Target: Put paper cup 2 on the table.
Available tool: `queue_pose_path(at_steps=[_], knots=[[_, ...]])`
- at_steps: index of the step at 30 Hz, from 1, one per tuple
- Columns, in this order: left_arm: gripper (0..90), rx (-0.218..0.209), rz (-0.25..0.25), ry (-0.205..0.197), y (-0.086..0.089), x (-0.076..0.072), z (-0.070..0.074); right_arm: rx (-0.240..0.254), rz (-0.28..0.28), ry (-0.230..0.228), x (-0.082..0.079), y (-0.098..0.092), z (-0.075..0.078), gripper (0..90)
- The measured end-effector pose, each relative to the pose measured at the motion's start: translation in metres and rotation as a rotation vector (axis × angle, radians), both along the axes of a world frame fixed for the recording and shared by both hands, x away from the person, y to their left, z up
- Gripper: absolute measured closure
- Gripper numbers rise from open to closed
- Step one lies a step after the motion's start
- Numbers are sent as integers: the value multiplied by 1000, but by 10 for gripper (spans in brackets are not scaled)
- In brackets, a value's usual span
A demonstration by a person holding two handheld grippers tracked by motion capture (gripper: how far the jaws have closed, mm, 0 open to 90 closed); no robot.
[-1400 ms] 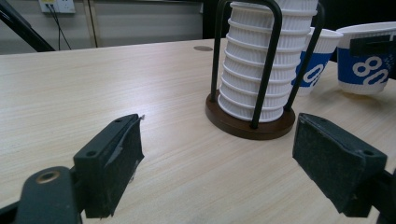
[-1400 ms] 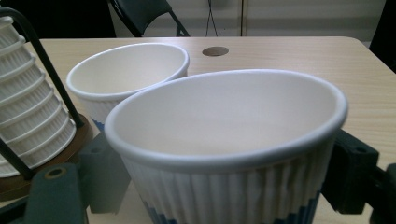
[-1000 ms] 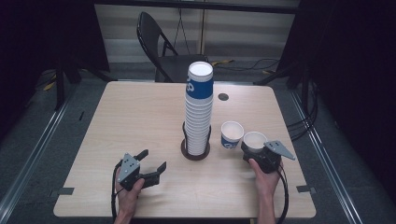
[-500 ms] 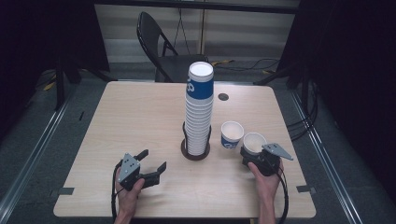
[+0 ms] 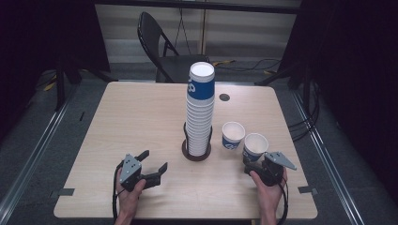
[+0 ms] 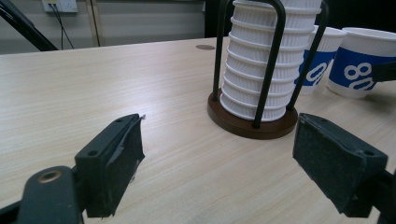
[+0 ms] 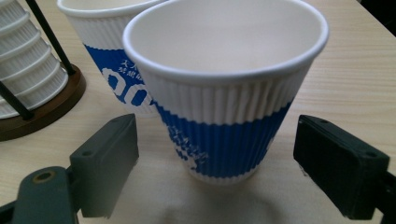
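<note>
A tall stack of white-and-blue ribbed paper cups (image 5: 200,110) stands in a black wire holder on a round brown base (image 5: 196,153) at the table's middle. Two single cups stand upright to its right: one (image 5: 233,135) farther, one (image 5: 255,146) nearer. My right gripper (image 5: 251,165) sits just in front of the nearer cup (image 7: 224,88), open, with its jaws set wide either side of the cup and apart from it. My left gripper (image 5: 152,163) rests open at the front left, pointing toward the holder base (image 6: 252,122), nothing between its jaws.
The light wooden table (image 5: 131,117) has a small dark round cap (image 5: 224,97) behind the stack. A black folding chair (image 5: 162,51) stands beyond the far edge. Bare wood spans the left half of the table.
My right gripper has drawn back slightly toward the front edge, away from the nearer cup. The left gripper and the cups have not moved.
</note>
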State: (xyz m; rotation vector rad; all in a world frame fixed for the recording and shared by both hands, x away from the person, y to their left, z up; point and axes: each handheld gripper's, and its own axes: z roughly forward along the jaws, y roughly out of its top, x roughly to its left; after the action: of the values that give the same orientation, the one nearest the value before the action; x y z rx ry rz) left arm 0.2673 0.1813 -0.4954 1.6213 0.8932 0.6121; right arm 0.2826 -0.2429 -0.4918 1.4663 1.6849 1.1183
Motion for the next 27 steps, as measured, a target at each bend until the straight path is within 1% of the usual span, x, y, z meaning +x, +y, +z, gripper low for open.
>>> queue_pose_path(at_steps=[3,4,7,12,15,18,20,22,24,27], knots=[[160,9,13,2,-1,0,0,26,4,-25,-8,2,1,142],[159,13,24,4,-1,0,0,30,11,-42,-10,3,1,142],[160,17,28,10,-3,-1,0,38,9,-52,-17,8,2,143],[160,33,37,10,-4,-3,1,45,31,-70,-26,18,4,152],[160,31,35,9,-5,-3,1,54,48,-99,-28,25,6,154],[160,27,35,5,-5,-5,0,58,66,-113,-30,32,6,159],[160,27,40,0,-6,-7,0,57,75,-93,-32,37,6,160],[160,28,40,-1,-6,-7,0,61,84,-98,-35,42,6,160],[160,28,45,-3,-6,-8,0,54,105,-120,-40,47,7,163],[160,21,45,3,-7,-9,0,66,132,-144,-44,57,10,165]])
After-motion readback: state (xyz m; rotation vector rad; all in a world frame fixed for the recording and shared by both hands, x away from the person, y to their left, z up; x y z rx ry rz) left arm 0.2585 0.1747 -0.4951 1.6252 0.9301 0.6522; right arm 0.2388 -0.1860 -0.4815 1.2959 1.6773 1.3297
